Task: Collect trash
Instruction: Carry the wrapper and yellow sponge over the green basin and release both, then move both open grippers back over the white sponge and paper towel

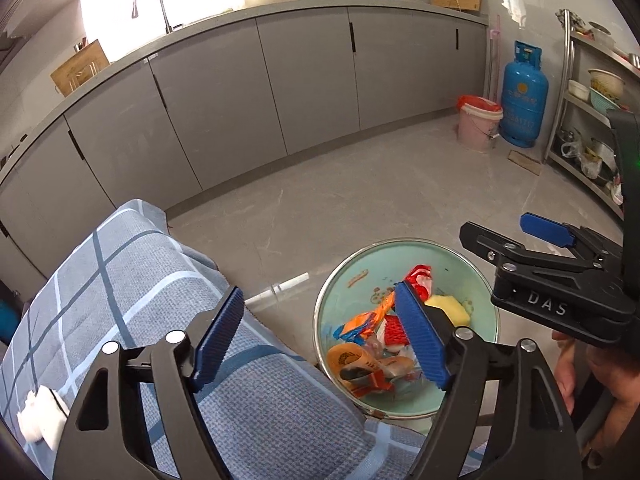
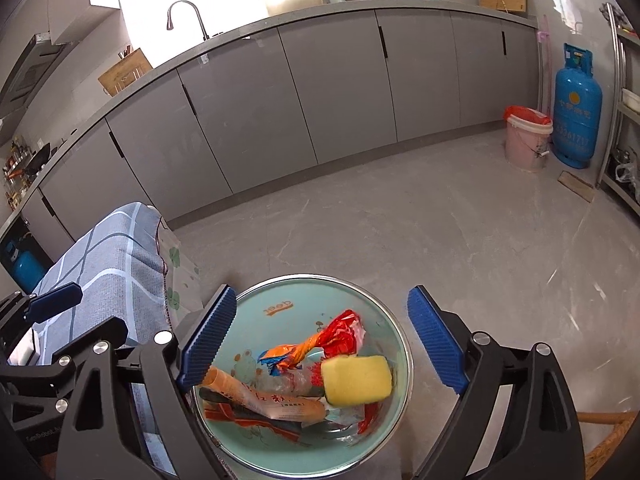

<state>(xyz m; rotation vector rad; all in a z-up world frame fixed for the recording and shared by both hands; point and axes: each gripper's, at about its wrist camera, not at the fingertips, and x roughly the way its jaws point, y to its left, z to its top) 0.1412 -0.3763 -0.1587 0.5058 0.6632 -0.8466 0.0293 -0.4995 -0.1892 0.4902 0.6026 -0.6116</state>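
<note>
With wrappers [image 2: 304, 354] and yellow sponge [image 2: 356, 380] already in the basin [image 2: 396, 336] — both grippers [image 1: 320, 340] [image 2: 324, 340] spread, empty; white scraps [image 1: 38, 416] left at cloth's [image 1: 248, 408] near-left edge.

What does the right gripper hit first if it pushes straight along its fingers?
Most likely the yellow sponge on top of the wrappers in the teal basin. The right gripper is open and empty above it; depth is hard to judge.
</note>
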